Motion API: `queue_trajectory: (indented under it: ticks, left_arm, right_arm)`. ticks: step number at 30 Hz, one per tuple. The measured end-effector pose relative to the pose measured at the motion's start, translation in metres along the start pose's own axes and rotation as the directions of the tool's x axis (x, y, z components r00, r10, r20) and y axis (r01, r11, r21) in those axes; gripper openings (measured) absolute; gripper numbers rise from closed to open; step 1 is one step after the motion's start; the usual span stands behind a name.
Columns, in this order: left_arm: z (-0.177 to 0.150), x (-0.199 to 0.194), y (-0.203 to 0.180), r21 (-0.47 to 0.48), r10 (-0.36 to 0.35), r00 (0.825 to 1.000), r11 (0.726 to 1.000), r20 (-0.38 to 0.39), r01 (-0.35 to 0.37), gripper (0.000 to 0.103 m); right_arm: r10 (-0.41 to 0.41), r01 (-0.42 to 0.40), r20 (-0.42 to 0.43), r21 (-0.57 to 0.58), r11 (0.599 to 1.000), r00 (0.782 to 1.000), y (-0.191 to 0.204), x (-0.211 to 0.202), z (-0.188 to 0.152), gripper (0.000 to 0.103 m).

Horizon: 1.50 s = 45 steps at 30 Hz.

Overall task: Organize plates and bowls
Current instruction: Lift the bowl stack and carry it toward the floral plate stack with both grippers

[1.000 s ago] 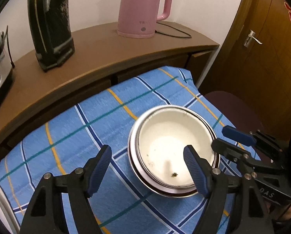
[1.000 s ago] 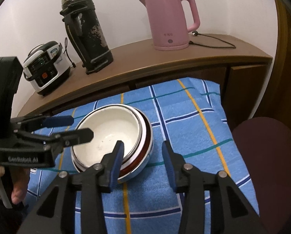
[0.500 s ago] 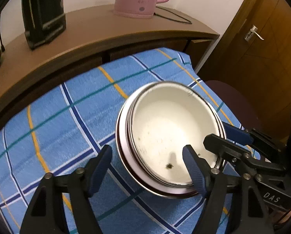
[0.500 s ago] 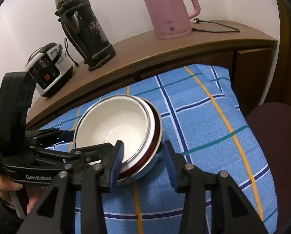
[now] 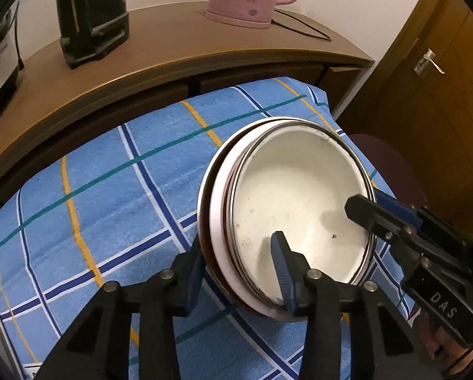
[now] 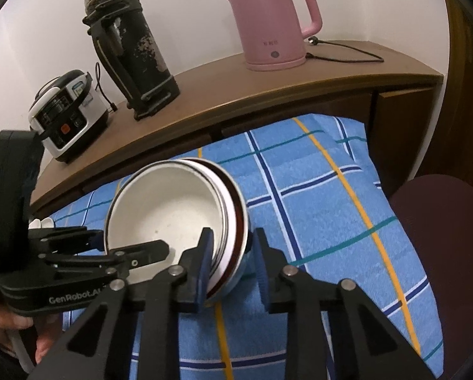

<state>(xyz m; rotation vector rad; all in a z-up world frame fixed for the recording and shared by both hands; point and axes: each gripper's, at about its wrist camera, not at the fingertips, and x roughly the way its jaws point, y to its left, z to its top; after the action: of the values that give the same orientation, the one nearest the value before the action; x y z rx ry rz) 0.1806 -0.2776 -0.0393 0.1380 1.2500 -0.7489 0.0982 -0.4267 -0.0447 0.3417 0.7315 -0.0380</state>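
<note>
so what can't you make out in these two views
- How many bowls are nested: both views show only rim edges.
- Underside of the stack: hidden by the bowls themselves.
- Thermos top: cut off by the left view's edge.
- Cooker panel text: too small, right view.
- White item behind the left gripper: mostly hidden, right view.

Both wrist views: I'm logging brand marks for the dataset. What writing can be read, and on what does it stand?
"GenRobot.AI", last letters partly hidden: body of the left tongs, right wrist view.
"DAS": body of the right tongs, left wrist view.
Pink kettle: small dark characters and a round badge, too small to read.
Rice cooker: panel labels, too blurred to read.
Black flask: no readable text.
</note>
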Motion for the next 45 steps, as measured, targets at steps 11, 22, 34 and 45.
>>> queue_trajectory:
  ticks: [11,22,34,45]
  left_arm:
    - [-0.006,-0.016,0.026,-0.075,0.0,1.0,0.997,0.018,0.001,0.037]
    - [-0.037,-0.035,0.076,-0.198,0.003,0.999,0.98,0.038,0.005,0.037]
    - [-0.059,-0.071,0.127,-0.299,0.043,0.993,0.954,0.114,-0.007,0.037]
    - [-0.082,-0.104,0.164,-0.368,0.101,0.979,0.929,0.177,-0.029,0.038]
  right_arm:
    - [0.053,-0.054,-0.04,-0.028,0.998,0.998,0.017,0.012,0.01,0.023]
    - [0.107,-0.123,-0.11,-0.147,0.981,0.988,0.071,0.03,0.019,0.023]
    - [0.114,-0.164,-0.178,-0.3,0.94,0.977,0.145,0.043,0.036,0.023]
    - [0.152,-0.223,-0.208,-0.376,0.899,0.966,0.203,0.047,0.038,0.023]
